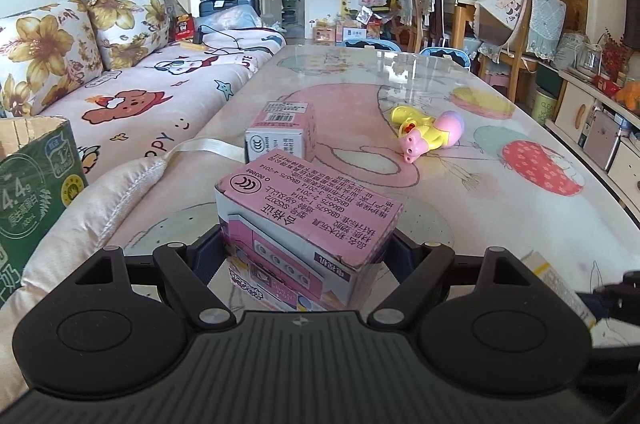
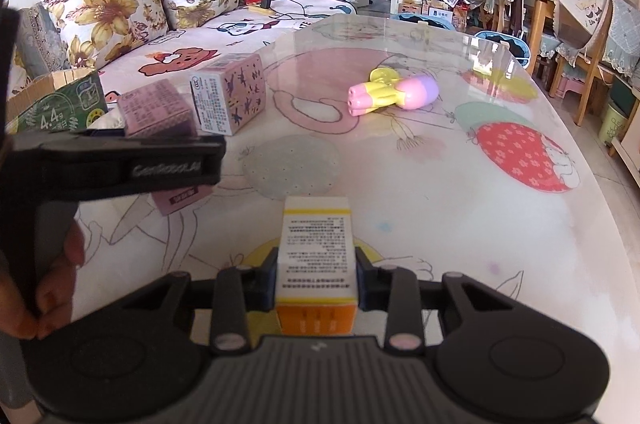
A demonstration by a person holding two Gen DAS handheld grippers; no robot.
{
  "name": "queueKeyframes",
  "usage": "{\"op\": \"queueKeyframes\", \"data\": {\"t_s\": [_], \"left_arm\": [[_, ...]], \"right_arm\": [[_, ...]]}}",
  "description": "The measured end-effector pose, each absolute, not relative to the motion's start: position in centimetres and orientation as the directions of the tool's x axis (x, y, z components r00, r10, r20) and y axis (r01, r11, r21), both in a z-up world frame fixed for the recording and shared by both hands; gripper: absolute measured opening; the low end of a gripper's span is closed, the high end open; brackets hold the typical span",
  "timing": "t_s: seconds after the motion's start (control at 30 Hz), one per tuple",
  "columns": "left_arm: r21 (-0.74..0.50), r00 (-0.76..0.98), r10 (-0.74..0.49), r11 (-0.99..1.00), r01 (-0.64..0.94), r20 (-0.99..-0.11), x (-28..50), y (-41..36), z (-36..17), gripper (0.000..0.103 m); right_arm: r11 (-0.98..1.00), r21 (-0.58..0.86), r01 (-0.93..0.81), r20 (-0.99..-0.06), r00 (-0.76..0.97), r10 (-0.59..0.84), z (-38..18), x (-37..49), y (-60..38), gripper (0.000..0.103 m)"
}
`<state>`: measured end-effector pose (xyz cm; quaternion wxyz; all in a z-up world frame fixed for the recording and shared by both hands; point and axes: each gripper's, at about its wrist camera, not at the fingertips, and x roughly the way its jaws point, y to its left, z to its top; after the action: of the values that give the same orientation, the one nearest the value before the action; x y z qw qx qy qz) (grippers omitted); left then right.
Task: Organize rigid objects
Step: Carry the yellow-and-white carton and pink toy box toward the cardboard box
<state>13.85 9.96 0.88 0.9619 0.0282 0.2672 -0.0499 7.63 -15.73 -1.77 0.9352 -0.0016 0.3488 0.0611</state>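
Gripping cardboard boxes: left tool (image 1: 308,256) apparently clamps a pink carton (image 1: 308,220); right tool (image 2: 316,278) pinches a slim white box (image 2: 316,244).

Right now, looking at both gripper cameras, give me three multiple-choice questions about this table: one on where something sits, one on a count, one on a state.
1. Where does the plastic toy lie?
A. on the sofa
B. on the table
C. in the green carton

2. How many pink-toned boxes show in the left wrist view?
A. two
B. four
C. none

3. What is the right gripper doing?
A. open over nothing
B. shut on the toy
C. shut on the white box

Answers:
1 B, it rests on the table.
2 A, the held pink box and the small box behind it.
3 C, both pads press its sides.
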Motion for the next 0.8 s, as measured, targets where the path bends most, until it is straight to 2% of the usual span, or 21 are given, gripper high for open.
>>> {"op": "queueKeyframes", "data": {"t_s": [0.8], "left_arm": [[0.018,0.883,-0.038,0.998,0.052,-0.468,14.0,11.6,2.4,0.101]], "right_arm": [[0.98,0.077,-0.181,-0.589,0.785,0.192,2.3,8.4,-11.0,0.033]]}}
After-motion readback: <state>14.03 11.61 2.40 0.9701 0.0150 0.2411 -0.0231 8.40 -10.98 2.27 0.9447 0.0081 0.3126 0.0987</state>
